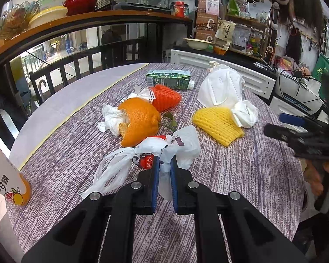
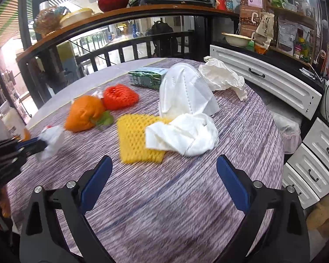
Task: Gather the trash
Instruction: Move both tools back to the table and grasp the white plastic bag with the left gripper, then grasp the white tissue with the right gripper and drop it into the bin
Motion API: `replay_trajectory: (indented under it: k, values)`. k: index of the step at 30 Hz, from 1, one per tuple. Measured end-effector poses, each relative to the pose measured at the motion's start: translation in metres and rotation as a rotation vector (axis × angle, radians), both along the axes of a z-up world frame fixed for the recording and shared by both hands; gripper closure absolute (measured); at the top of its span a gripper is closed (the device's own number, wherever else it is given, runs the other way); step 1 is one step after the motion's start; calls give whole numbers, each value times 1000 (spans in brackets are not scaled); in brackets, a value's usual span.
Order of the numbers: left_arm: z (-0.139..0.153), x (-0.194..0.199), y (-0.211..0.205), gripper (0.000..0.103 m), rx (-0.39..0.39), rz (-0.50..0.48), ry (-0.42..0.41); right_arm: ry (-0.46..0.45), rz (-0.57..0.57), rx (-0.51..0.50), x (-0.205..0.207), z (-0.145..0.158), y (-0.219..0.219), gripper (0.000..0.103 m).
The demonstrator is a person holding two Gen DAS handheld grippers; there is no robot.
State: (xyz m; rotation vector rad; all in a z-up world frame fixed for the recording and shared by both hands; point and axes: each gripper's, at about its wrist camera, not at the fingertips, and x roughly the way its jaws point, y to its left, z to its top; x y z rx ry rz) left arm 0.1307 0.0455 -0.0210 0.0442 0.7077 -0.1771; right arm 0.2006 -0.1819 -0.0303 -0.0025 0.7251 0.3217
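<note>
My left gripper (image 1: 164, 166) is shut on a white plastic bag (image 1: 175, 146) with red print that lies on the purple table (image 1: 241, 175). Beyond it lie an orange peel (image 1: 138, 122), a crumpled tissue (image 1: 111, 118), an orange foam net (image 1: 166, 96), a green carton (image 1: 168, 79), a white face mask (image 1: 221, 89), a yellow foam net (image 1: 217, 125) and a white tissue (image 1: 245, 114). My right gripper (image 2: 164, 171) is open and empty, just short of the yellow foam net (image 2: 138, 140) and white tissue (image 2: 184, 133). The left gripper (image 2: 30, 144) shows at the left with the bag.
A juice bottle (image 1: 8, 175) stands at the table's left edge. A crumpled paper (image 2: 223, 76) lies at the far right of the table. White drawers (image 2: 317, 153) stand to the right. A wooden shelf (image 1: 87, 19) with a red vase runs behind.
</note>
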Motion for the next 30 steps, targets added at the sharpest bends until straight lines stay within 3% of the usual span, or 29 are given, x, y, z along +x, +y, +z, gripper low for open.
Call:
replay_trajectory:
  k: [8,9,10,11,16,30]
  values:
    - [-4,0,-6,92,-8,-32,6,136,-61,-12,69,-22,2,15]
    - [-5,0,-6,92,-9,-35,7,150,-77,-21,74,-25,2,20]
    - [-4,0,-7,92,-10,-36,7,162,-83,-21,78,-28,1,37]
    - [-5,0,-7,92,-11,-37,7,179,-70,-18,81,-30,1,47]
    - [-7,-1,-9,92,-9,-45,10,161,-45,-25,76,-32,-4,87]
    - [-2,-15,-30,92,-39,-103,-5,25,-59,86,-10,-6,-40,89]
